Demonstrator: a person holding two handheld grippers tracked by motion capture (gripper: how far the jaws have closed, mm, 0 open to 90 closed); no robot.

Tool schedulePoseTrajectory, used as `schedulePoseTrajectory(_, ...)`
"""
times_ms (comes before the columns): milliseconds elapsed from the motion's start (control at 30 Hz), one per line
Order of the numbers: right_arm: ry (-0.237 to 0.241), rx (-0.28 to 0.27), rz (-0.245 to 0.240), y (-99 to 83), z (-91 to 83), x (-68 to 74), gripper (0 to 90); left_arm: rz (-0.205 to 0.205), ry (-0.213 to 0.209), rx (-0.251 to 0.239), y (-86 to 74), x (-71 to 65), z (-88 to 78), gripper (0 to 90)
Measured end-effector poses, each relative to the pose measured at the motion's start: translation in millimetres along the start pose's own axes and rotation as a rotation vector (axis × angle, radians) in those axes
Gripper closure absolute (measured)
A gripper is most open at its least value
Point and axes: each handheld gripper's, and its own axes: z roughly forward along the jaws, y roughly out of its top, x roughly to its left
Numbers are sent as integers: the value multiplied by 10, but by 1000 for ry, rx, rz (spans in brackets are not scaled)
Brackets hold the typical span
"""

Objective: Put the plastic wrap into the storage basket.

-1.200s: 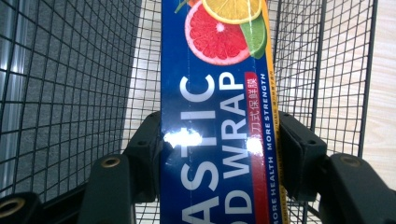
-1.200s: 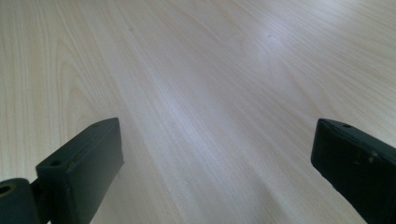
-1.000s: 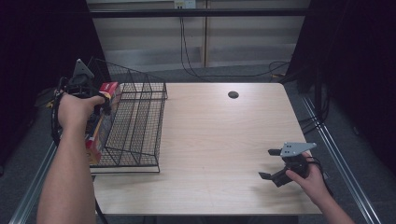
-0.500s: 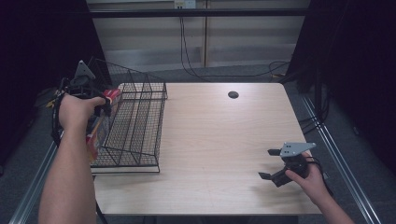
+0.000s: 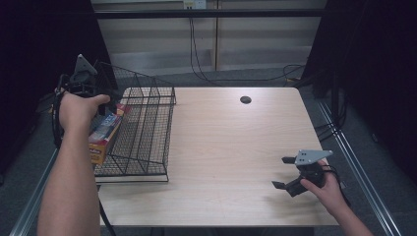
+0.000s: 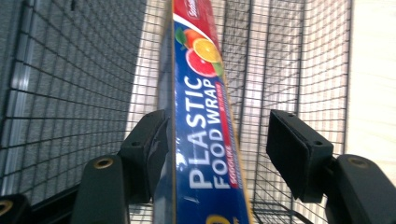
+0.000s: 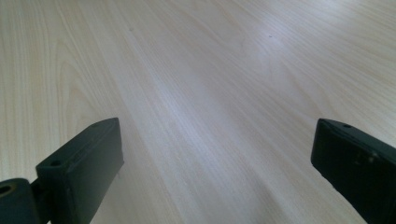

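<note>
A long blue and red box of plastic food wrap (image 5: 104, 132) lies lengthwise along the left side of the black wire basket (image 5: 147, 132). In the left gripper view the box (image 6: 205, 140) runs up between my jaws, with mesh on both sides of it. My left gripper (image 5: 112, 104) is open around the box's near end: the left jaw touches the box and the right jaw stands clear of it. My right gripper (image 5: 281, 172) hovers low over the table's front right, open and empty, with bare wood between its jaws (image 7: 215, 158).
The wooden table (image 5: 236, 137) has a dark round hole (image 5: 245, 100) near its far edge. The basket stands on the table's left end, by the left edge. Cables run across the floor behind the table.
The box has sunk lower into the basket's left side, and my left hand has drawn slightly back to the left. The right gripper has not moved.
</note>
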Motion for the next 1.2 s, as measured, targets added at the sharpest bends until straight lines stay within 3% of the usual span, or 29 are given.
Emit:
schedulePoseTrajectory(367,6,-5,2,-8,-15,0,21,40,-59,-26,-25,-274,-52,351)
schedulePoseTrajectory(467,0,-9,5,-8,-20,-2,21,72,-92,-34,-30,-342,-43,331)
schedulePoseTrajectory(833,1,-7,5,-11,-24,4,21,123,-165,-59,-117,-562,79,243)
schedulePoseTrajectory(1200,2,-11,3,-10,-35,10,21,172,-269,-94,-239,-765,190,194)
